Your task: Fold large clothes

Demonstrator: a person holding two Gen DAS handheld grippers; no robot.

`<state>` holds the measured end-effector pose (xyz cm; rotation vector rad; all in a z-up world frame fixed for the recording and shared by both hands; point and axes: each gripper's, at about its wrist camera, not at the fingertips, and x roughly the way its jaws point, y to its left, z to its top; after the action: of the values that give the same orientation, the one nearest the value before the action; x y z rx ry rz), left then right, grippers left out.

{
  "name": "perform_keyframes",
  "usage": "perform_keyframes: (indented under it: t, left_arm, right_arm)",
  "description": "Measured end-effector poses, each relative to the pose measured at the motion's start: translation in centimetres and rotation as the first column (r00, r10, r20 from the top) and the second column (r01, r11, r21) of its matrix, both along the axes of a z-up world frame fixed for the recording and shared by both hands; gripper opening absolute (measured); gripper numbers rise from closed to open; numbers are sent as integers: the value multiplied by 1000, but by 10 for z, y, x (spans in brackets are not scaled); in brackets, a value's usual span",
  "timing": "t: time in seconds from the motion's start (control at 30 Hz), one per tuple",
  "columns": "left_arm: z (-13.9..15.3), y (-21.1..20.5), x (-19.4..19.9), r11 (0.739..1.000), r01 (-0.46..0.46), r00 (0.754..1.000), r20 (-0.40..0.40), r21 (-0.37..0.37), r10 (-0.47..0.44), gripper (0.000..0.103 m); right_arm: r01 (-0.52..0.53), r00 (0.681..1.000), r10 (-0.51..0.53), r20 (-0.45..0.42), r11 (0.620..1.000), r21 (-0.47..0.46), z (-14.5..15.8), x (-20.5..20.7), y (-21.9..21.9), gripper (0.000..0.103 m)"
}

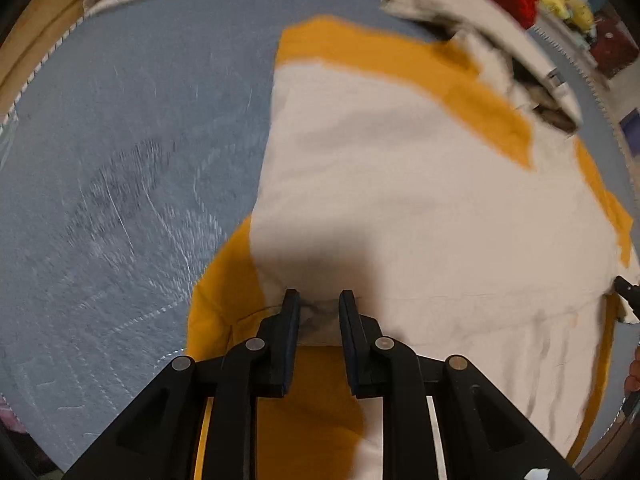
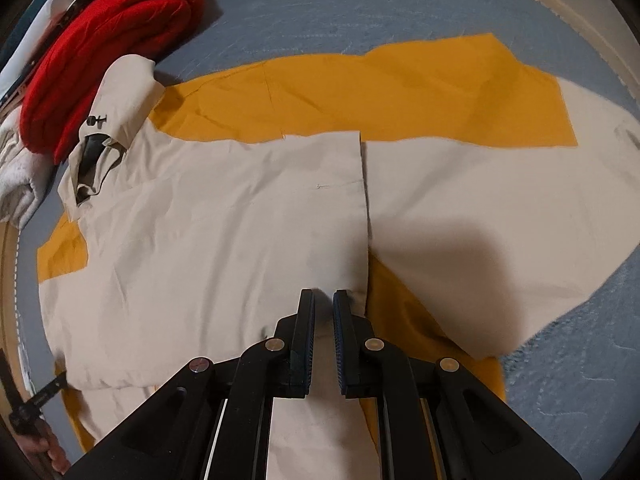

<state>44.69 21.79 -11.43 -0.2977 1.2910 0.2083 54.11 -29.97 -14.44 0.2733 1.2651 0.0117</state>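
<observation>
Beige-and-mustard jacket [image 2: 240,216] lies spread flat on a grey-blue quilted bed cover [image 2: 400,4], filling most of the right wrist view. Long axis runs left-right across that frame: collar [image 2: 116,112] w/ dark lining at upper left, pointing toward the left edge, hem end toward the right. Mustard panel [image 2: 400,92] crosses the upper middle; front opening edge runs top-to-bottom near centre. Fabric at far right is motion-blurred.

Right gripper [image 2: 323,300] sits at bottom centre, jaws narrowly apart w/ beige cloth of the front edge between the tips; can't tell if it's actually pinched. Left gripper [image 2: 38,400] shows only as a black tip at lower left of this view, by the jacket's edge.

Left wrist view: left gripper [image 1: 319,300] at bottom centre, jaws part-open, a fold of beige fabric bunched between them, tips on the cloth; grip not certain. Jacket [image 1: 400,200] stretches from bottom centre up to upper right, collar [image 1: 500,52] at upper right, blurred. Bed cover [image 1: 120,160] fills the left half. Right gripper [image 1: 626,292] just peeks in at the right edge.

Red padded garment [image 2: 108,52] is bundled at upper left of the right wrist view, touching the collar; whitish fleece [image 2: 16,184] below it at the left edge.
</observation>
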Motion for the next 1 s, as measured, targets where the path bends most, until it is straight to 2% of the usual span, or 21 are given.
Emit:
perform_keyframes:
  t: [0.07,0.23,0.3,0.37,0.43,0.47,0.5,0.53,0.57,0.73,0.87,1.0]
  left_arm:
    - [24,-6,-6,1000,17,999,49,0,-17,19]
    - [86,-30,-25,999,44,982,182,-2,-43,28]
    - [100,-40,-35,999,51,975,218,8,-51,29]
    - [105,-63,-25,999,52,971,232,16,-54,30]
    - [108,-76,-24,998,56,969,241,12,-57,30]
    - [111,-81,-27,999,54,968,247,7,-54,30]
    - [114,-86,-29,999,54,967,251,4,-53,30]
    - [117,-94,-29,998,55,965,256,1,-54,30]
    - [120,-102,-32,998,56,962,267,1,-54,30]
    - [129,-141,-36,996,82,943,322,29,-87,30]
    - [132,-173,-38,988,124,918,368,97,-151,30]
    - [129,-196,-37,980,160,908,372,120,-194,30]
  right_arm:
    - [-16,999,17,38,1000,-5,16,-2,4,11]
    - [-70,983,77,169,996,-48,69,-16,18,11]
    - [-80,967,92,237,995,-59,96,-26,22,11]
    - [-96,948,111,297,993,-64,119,-34,28,12]
    - [-105,930,125,347,992,-75,137,-44,33,22]
    - [-109,921,130,368,991,-76,146,-49,35,41]
    - [-116,913,136,386,990,-74,153,-55,35,65]
    - [-121,906,139,400,990,-70,158,-59,34,72]
    - [-124,899,142,415,990,-70,164,-64,34,75]
    - [-91,874,129,469,990,-104,184,-84,15,75]
    - [-46,857,116,502,988,-150,192,-91,-9,75]
    - [-21,858,104,503,986,-167,192,-93,-34,73]
